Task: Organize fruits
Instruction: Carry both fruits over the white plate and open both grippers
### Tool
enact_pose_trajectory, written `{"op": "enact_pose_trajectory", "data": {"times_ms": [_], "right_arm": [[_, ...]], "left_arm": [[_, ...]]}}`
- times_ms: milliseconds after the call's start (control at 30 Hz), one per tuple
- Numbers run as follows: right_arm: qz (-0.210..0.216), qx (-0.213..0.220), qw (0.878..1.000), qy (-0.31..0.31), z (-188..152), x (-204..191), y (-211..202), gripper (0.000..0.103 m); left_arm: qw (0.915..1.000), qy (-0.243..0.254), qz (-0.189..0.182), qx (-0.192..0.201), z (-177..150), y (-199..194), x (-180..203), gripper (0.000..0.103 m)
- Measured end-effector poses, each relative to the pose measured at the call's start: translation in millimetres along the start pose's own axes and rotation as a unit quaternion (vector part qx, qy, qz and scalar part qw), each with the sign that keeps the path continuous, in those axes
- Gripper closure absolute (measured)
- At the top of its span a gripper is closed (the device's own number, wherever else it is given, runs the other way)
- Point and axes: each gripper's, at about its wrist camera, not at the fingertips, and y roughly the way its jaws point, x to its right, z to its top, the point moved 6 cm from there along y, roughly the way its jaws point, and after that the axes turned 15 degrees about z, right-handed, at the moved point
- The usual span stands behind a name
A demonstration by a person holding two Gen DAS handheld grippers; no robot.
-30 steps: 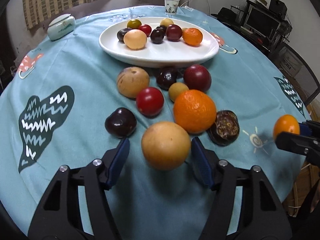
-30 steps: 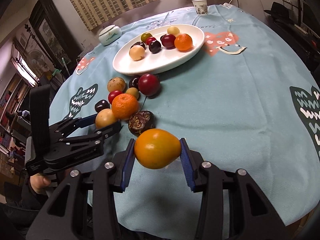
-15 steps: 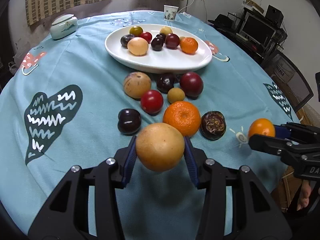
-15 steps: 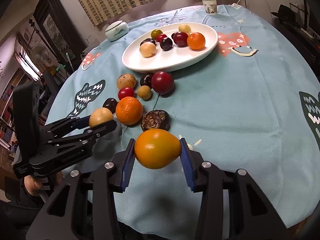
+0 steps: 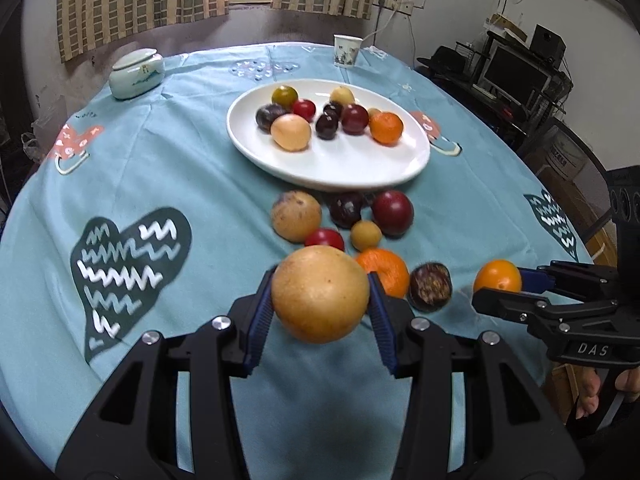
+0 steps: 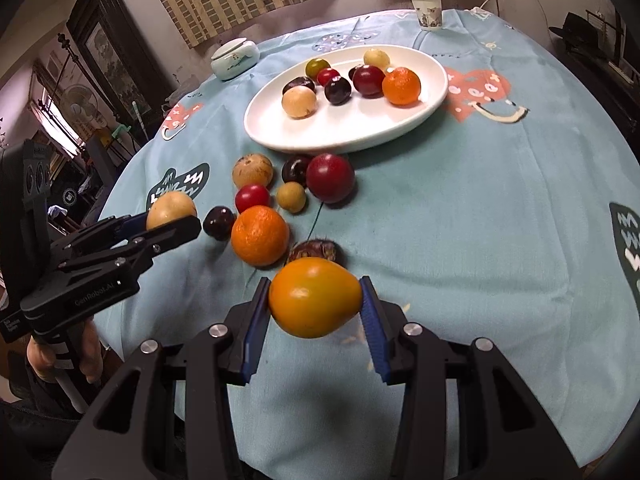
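My left gripper is shut on a round tan fruit, held above the blue tablecloth; the same gripper and tan fruit show at the left of the right wrist view. My right gripper is shut on an orange pear-shaped fruit, seen as the orange fruit at the right of the left wrist view. A white plate farther back holds several fruits. In front of it on the cloth lie loose fruits, among them an orange, a red plum and a wrinkled dark fruit.
A lidded white jar and a paper cup stand at the table's far side. Shelves with electronics are off to the right, a dark cabinet to the left. A person's hand holds the left gripper's handle.
The left gripper shut on the tan fruit and lifted it off the cloth, and the view pulled back. The right gripper kept its orange fruit and drifted slightly toward the plate.
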Motion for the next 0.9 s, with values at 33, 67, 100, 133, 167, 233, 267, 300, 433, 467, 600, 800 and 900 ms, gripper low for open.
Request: {"op": "enact_pose_trajectory", "data": {"times_ms": [33,67,100,133,167,233,267,300,433,467,600,800,900], "right_arm": [[-0.001,0.0,1.0,-0.003,4,0,1,0.059],[-0.003,0.0,1.0,-0.007,8,0,2,0.059],[-0.005,0.0,1.0,-0.011,13,0,3,0.059],[-0.007,0.0,1.0,-0.016,19,-1,4,0.059],[-0.009,0.0,1.0,-0.021,26,-1,5,0.059],[-0.015,0.0,0.999,-0.03,40,-2,8,0.059],[-0.018,0.0,0.999,-0.035,48,-3,10,0.059],[-0.02,0.0,0.999,-0.041,56,-4,12,0.059],[-0.026,-0.005,0.998,-0.051,88,-3,26,0.059],[-0.026,-0.008,0.998,-0.05,96,-2,32,0.059],[-0.04,-0.016,0.997,-0.061,126,3,53,0.059],[-0.081,-0.017,0.995,-0.063,160,27,79,0.059],[-0.079,-0.022,0.995,-0.053,167,37,88,0.059]], "left_arm": [[1.0,-0.001,0.003,0.002,6,1,-2,0.057],[1.0,-0.001,0.004,0.004,12,3,-4,0.057],[1.0,-0.002,0.006,0.005,18,5,-6,0.057],[0.9999,-0.002,0.009,0.007,26,7,-8,0.057],[0.9999,-0.002,0.011,0.009,35,10,-11,0.057],[0.9997,0.001,0.022,0.014,52,15,-16,0.057],[0.9993,0.004,0.033,0.017,63,19,-19,0.057],[0.9989,0.005,0.042,0.02,73,24,-22,0.057],[0.9987,0.004,0.048,0.018,111,44,-27,0.057],[0.9986,0.005,0.049,0.016,119,51,-27,0.057],[0.9987,0.005,0.049,0.009,143,76,-23,0.057],[0.9989,-0.001,0.045,-0.013,148,109,-20,0.057],[0.9988,-0.003,0.044,-0.02,149,118,-22,0.057]]}}
